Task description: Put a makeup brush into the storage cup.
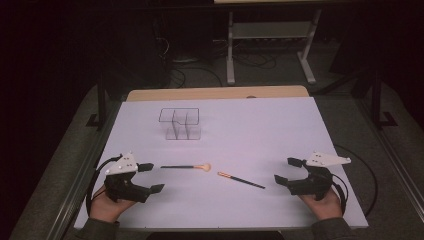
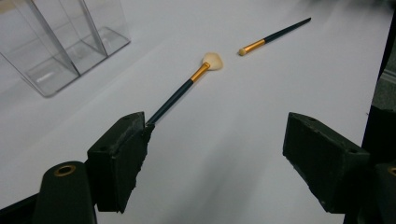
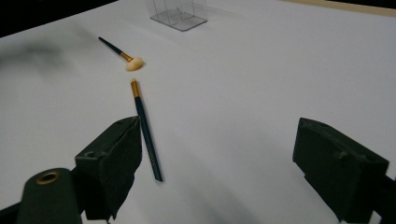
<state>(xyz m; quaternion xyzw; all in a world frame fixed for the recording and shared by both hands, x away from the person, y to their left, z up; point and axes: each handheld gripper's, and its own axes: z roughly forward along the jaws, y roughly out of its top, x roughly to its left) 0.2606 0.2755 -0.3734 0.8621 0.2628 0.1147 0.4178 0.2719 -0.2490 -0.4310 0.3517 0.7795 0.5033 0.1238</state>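
Note:
Two makeup brushes lie on the white table [image 1: 250, 125]. The fan brush [image 1: 187, 167] has a dark handle, gold ferrule and pale bristles [image 2: 212, 60]; it lies just right of my left gripper [image 1: 150, 177], which is open and empty. A thinner brush [image 1: 241, 180] with a gold ferrule [image 3: 135, 87] lies left of my right gripper [image 1: 287, 170], also open and empty. In the right gripper view the thin brush [image 3: 147, 133] runs past the left jaw. A clear plastic organiser [image 1: 180, 123] with compartments stands farther back.
The clear organiser [image 2: 60, 42] stands at the upper left of the left gripper view. A wooden strip [image 1: 215, 93] borders the table's far edge. Cables [image 1: 360, 170] trail from the grippers. Dark floor and a white table frame [image 1: 270, 45] lie beyond.

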